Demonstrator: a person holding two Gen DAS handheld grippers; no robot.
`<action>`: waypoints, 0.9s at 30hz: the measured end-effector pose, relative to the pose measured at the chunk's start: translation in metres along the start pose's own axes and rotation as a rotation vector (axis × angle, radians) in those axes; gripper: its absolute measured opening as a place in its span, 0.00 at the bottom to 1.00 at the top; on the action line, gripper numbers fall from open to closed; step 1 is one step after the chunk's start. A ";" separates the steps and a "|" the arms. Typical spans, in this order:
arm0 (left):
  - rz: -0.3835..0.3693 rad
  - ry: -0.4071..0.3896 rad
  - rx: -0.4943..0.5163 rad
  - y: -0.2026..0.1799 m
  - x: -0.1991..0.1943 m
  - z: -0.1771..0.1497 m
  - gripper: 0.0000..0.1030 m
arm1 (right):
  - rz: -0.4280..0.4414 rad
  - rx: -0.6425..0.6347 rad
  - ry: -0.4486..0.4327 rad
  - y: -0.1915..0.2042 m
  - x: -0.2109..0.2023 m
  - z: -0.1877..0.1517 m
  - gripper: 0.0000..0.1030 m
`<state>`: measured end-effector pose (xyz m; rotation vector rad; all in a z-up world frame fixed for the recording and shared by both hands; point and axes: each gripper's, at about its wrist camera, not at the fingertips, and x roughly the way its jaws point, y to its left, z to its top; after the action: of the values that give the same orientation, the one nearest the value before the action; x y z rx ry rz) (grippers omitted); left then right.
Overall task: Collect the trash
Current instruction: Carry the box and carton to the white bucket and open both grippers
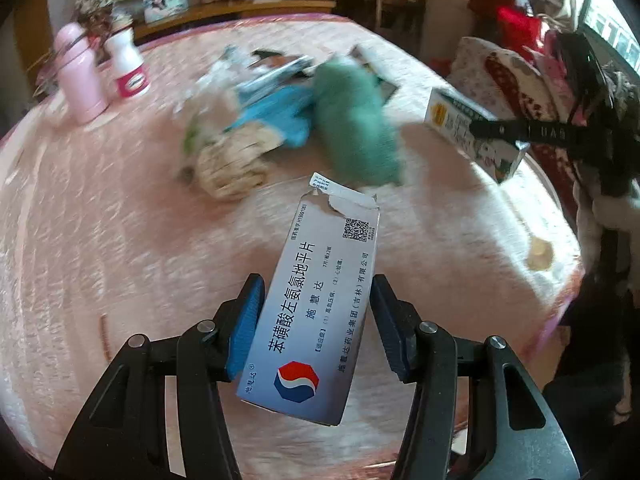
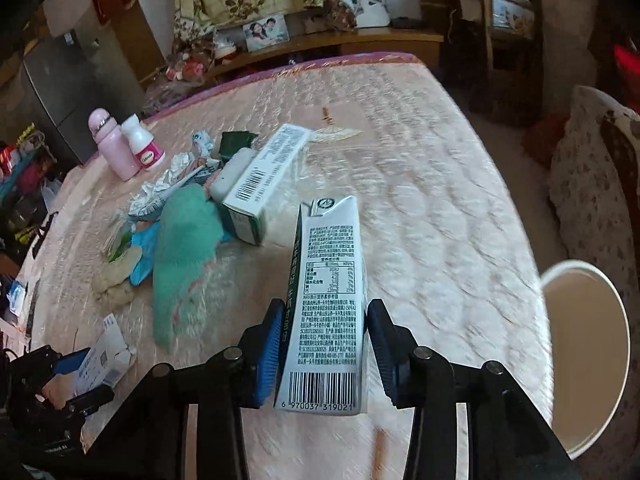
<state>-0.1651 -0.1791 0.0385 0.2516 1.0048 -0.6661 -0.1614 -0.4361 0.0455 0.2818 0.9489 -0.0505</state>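
Green cloth [image 2: 182,256] (blurred) beside carton [image 2: 256,176].

The left gripper [image 1: 316,320] is built from black angular linkage arms joined by round silver pivot pins. Ribbed blue pads [image 1: 244,328] are fitted on the inner faces of its two fingers. The right gripper [image 2: 322,344] is made alike: black arms, silver pins, blue ribbed pads [image 2: 267,354].
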 end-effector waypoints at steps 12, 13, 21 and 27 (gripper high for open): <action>-0.142 -0.011 0.110 -0.110 0.016 0.040 0.51 | -0.029 0.101 -0.079 -0.083 -0.066 -0.048 0.39; -0.163 -0.008 0.114 -0.122 0.020 0.047 0.51 | -0.044 0.117 -0.091 -0.094 -0.073 -0.050 0.39; -0.251 -0.009 0.160 -0.203 0.054 0.091 0.51 | -0.131 0.275 -0.100 -0.181 -0.093 -0.070 0.39; -0.320 0.004 0.134 -0.254 0.089 0.121 0.51 | -0.174 0.373 -0.070 -0.234 -0.084 -0.082 0.39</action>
<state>-0.2069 -0.4709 0.0527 0.2107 1.0153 -1.0264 -0.3148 -0.6463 0.0182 0.5371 0.8895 -0.3974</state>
